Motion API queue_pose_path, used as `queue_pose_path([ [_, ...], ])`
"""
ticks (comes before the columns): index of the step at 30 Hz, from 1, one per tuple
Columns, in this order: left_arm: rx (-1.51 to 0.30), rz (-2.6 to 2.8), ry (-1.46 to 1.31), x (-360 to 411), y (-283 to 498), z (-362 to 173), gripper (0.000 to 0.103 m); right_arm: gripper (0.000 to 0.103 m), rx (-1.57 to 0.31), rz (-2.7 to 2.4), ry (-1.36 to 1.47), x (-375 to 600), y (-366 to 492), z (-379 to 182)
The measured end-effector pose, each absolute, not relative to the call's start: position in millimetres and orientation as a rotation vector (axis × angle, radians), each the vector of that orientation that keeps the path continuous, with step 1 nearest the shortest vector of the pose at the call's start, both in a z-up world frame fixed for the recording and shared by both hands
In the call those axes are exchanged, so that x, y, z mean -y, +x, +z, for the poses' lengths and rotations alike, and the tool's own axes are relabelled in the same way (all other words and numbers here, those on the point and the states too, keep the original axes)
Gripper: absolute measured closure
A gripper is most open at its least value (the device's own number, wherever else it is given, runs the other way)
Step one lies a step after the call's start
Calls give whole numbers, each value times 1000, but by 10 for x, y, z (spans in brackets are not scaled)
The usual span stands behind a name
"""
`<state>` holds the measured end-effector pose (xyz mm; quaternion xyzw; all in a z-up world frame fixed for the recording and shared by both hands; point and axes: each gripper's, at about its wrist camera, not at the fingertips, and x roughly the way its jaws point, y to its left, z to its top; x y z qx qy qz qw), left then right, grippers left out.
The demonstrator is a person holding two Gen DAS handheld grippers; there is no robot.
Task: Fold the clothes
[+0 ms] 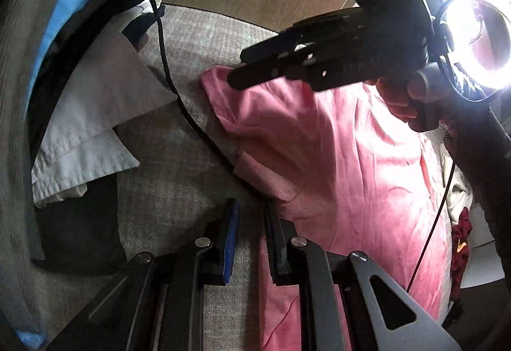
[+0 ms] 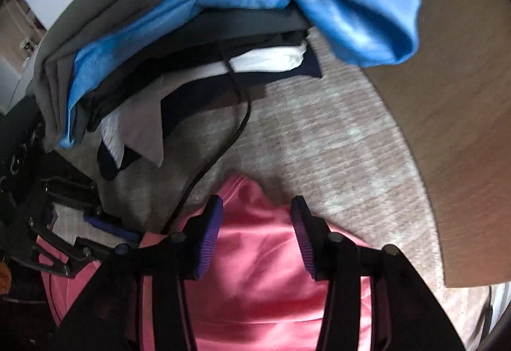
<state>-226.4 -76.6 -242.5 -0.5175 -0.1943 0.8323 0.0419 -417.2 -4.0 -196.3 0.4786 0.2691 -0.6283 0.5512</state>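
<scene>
A pink garment [image 1: 335, 159] lies spread on a grey cloth surface [image 1: 179, 191]. My left gripper [image 1: 254, 223] points down at the garment's left edge. Its jaws stand a narrow gap apart, the grey surface shows between them, and the right finger rests over the pink edge. My right gripper [image 2: 257, 223] hangs open over the far corner of the pink garment [image 2: 255, 271], with the cloth below its purple pads [image 2: 209, 239] and nothing pinched. From the left wrist view, the right gripper [image 1: 234, 79] reaches in from the upper right, held by a hand [image 1: 402, 105].
A pile of clothes sits at the back: a blue garment [image 2: 351, 15], grey and dark pieces, and a white garment [image 1: 95, 127]. A black cable [image 1: 166, 63] trails across the grey surface [image 2: 319, 143]. A wooden tabletop [image 2: 463, 127] lies beyond. A bright ring light [image 1: 479, 41] glares at right.
</scene>
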Motion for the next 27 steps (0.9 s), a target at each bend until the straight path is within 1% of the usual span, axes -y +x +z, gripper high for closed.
queue_pose_path([
  [1, 587, 2549, -1585, 758, -2263, -2424, 89, 59, -640, -1475, 1133, 49, -4150, -1992],
  [2, 580, 2546, -1589, 752, -2257, -2424, 87, 59, -645, -1472, 1134, 61, -4126, -2023],
  [3, 582, 2546, -1590, 764, -2244, -2419, 85, 63, -649, -1473, 1129, 70, -4103, -2045],
  [4, 585, 2545, -1591, 778, -2231, -2414, 83, 85, -651, -1485, 1115, 73, -4086, -2045],
  [5, 594, 2544, -1587, 787, -2222, -2403, 82, 101, -649, -1496, 1117, 72, -4082, -2046],
  [9, 606, 2541, -1577, 792, -2210, -2391, 82, 101, -571, -1587, 1065, -31, -4082, -1871],
  [14, 580, 2545, -1588, 788, -2138, -2379, 82, 101, -547, -1709, 1051, -30, -4131, -1818],
  [18, 570, 2539, -1603, 836, -1918, -2310, 82, 101, -614, -1734, 1134, 93, -4104, -2031],
  [20, 554, 2545, -1604, 871, -1751, -2230, 82, 97, -632, -1742, 1150, 119, -4053, -2052],
  [21, 563, 2550, -1598, 901, -1641, -2172, 82, 92, -618, -1753, 1156, 111, -4039, -2003],
  [22, 572, 2554, -1591, 931, -1530, -2114, 82, 88, -582, -1764, 1153, 86, -4033, -1927],
  [24, 592, 2562, -1588, 1012, -1282, -2000, 82, 84, -477, -1780, 1126, -12, -4008, -1682],
  [27, 613, 2582, -1620, 1154, -816, -1833, 82, 82, -317, -1799, 1096, -254, -3917, -1268],
])
